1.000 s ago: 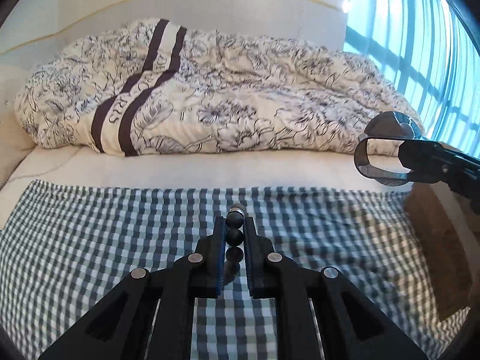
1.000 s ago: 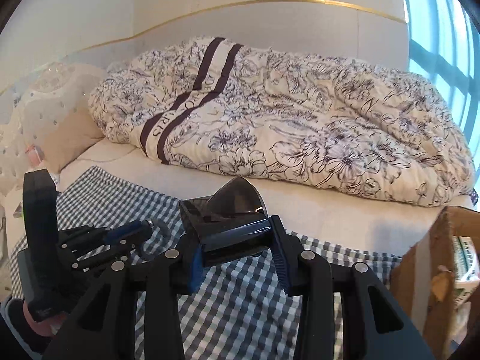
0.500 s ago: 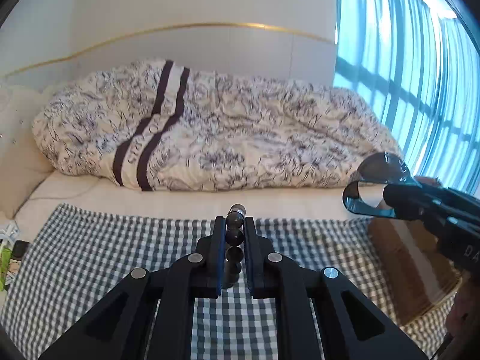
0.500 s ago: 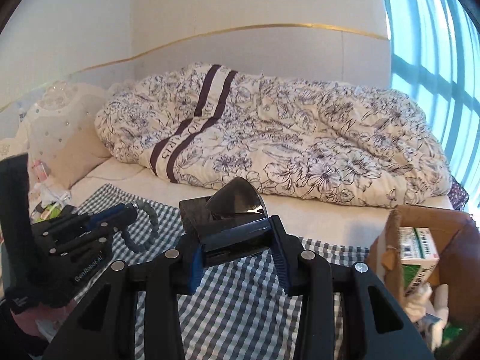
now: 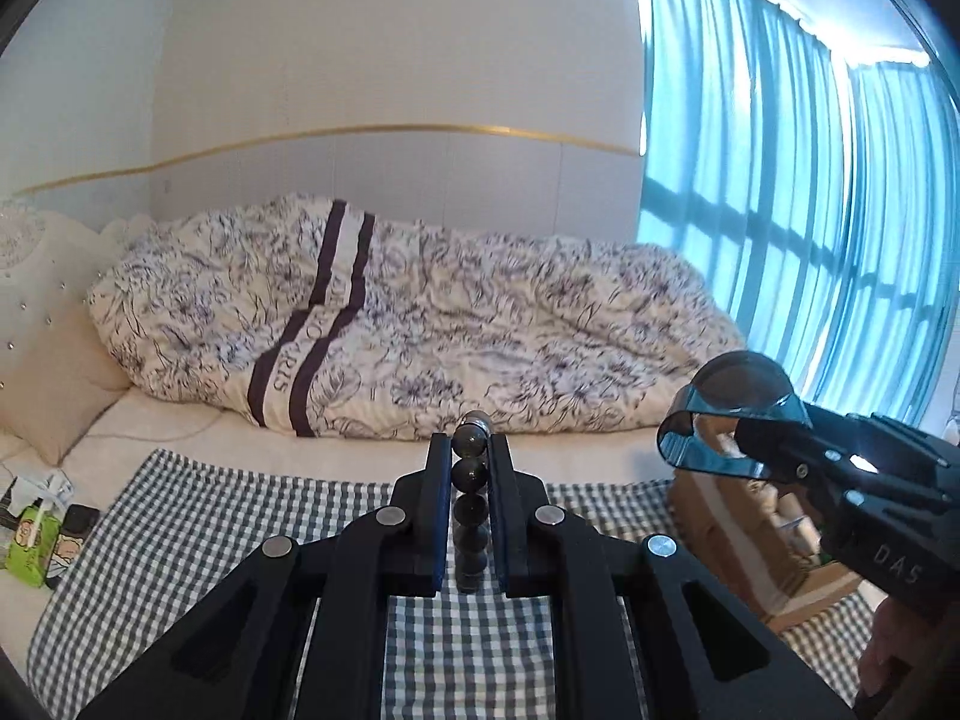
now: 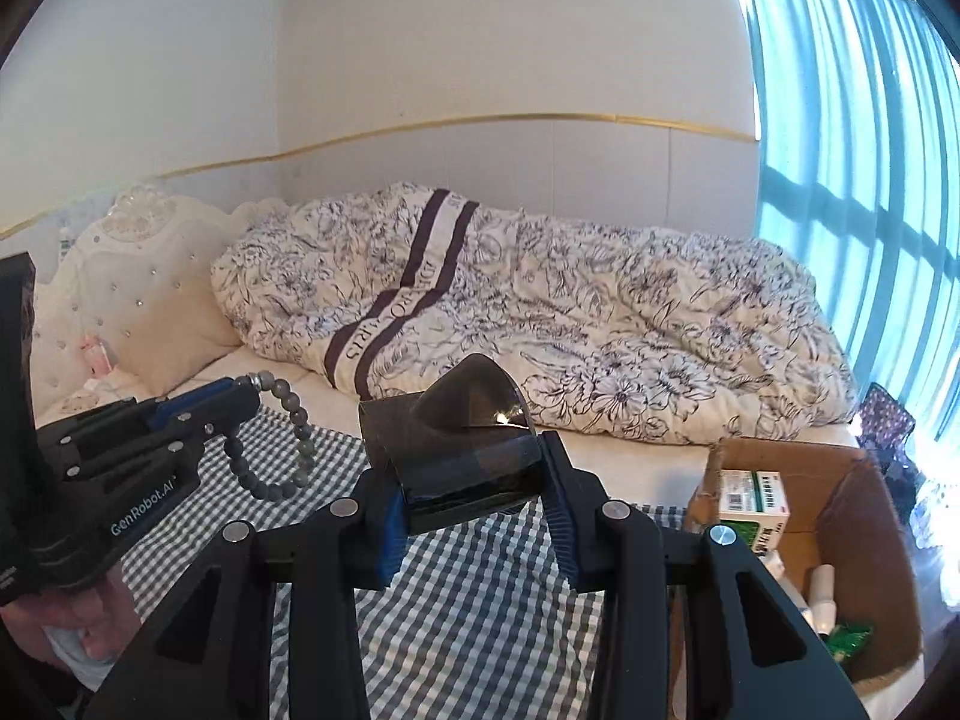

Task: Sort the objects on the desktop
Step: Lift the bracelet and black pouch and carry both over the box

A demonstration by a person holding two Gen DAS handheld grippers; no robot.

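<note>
Two loads are up in the air at once above the checked cloth [image 5: 198,540] on the bed. The left tongs [image 5: 470,468] are pressed together on a dark bead bracelet [image 6: 282,441], whose loop hangs free below the tips in the right wrist view. The right tongs [image 6: 474,480] pinch a dark tinted curved piece, perhaps sunglasses [image 6: 462,420]; I cannot tell exactly what it is.

The cardboard box [image 6: 864,480] is the landmark: it sits at the cloth's far right corner, open, with a green-and-white carton [image 6: 753,495] and other small items already inside. The right tongs hang just left of the box, the left tongs well left of it.

Judging from the task, the drop into the box comes next. It would go best one load at a time, right first, brought over the box's near wall and lowered before release, since the tinted piece could scratch. The swinging bracelet may snag that wall. Open room lies left of the box; the rumpled duvet [image 5: 480,330] lies behind it.
</note>
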